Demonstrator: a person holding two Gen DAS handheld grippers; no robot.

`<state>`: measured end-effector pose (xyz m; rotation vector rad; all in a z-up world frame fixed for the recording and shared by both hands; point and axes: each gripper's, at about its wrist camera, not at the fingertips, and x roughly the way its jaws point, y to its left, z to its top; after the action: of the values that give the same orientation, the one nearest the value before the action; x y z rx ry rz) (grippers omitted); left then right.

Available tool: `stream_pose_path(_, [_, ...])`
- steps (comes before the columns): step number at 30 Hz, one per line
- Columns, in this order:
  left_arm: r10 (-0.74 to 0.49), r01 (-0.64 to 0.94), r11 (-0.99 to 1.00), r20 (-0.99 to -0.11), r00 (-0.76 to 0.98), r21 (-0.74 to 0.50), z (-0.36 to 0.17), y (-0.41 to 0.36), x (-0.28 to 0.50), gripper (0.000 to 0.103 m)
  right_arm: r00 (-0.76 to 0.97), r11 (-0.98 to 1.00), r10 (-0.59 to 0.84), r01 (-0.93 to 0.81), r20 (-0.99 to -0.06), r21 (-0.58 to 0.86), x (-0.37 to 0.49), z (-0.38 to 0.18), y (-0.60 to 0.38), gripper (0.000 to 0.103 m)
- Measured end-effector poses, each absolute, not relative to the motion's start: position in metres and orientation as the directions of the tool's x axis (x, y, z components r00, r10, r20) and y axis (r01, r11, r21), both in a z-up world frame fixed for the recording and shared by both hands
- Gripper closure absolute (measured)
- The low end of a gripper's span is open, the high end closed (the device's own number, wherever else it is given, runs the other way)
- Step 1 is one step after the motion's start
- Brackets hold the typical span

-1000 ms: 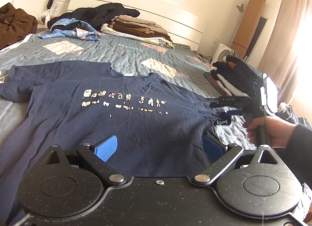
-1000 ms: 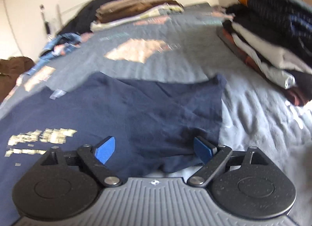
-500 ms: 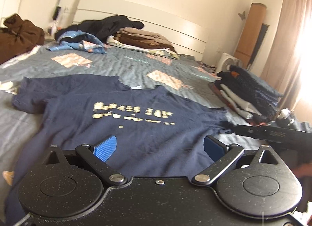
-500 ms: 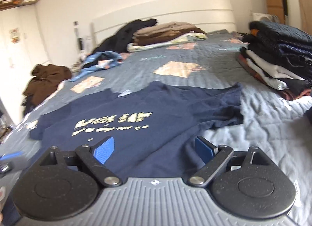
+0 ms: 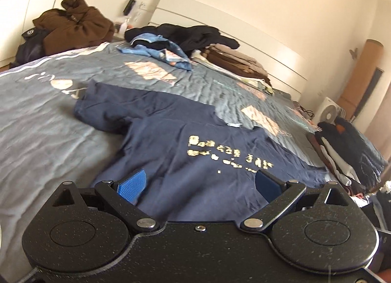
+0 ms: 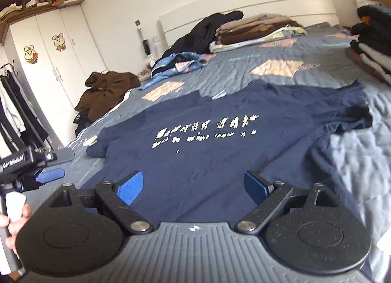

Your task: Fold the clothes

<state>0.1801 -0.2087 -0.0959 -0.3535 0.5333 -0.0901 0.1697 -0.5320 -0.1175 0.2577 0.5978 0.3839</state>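
A navy T-shirt (image 5: 185,160) with cracked pale lettering lies spread face up on the grey bed cover (image 5: 44,136). It also shows in the right wrist view (image 6: 220,141), with its right sleeve bunched (image 6: 352,116). My left gripper (image 5: 199,185) is open and empty, held above the shirt's lower part. My right gripper (image 6: 193,184) is open and empty, also above the lower hem area. The left gripper also shows at the left edge of the right wrist view (image 6: 52,164), held in a hand off the shirt's left side.
A folded stack of dark and white clothes (image 5: 347,151) sits at the bed's right side. Folded brown and beige clothes (image 6: 254,31) and a loose blue garment (image 6: 178,63) lie near the headboard. A brown jacket pile (image 5: 73,26) sits left of the bed. A wardrobe (image 6: 48,58) stands further left.
The right gripper let go of the right sleeve and pulled back toward the hem. The left gripper swung left and tilted; both now face the shirt from its lower edge.
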Motion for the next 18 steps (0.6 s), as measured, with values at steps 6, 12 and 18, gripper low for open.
stream_pose_path(6, [-0.133,-0.016,0.957,-0.486,0.864,-0.291,-0.101,-0.206,0.187,0.007,0.728,0.900,0.434,-0.327,-0.531,0.287,0.168,-0.128,-0.526,0.013])
stream_pose_path(12, [-0.139,-0.153,0.836,-0.473,0.870,-0.527,-0.111,-0.153,0.206,0.012,0.719,0.877,0.468,-0.303,-0.515,0.374,0.166,-0.134,-0.537,0.013])
stream_pose_path(18, [-0.142,-0.274,0.635,-0.457,0.878,-0.723,-0.131,-0.085,0.251,0.023,0.715,0.870,0.485,-0.336,-0.504,0.361,0.165,-0.130,-0.536,0.013])
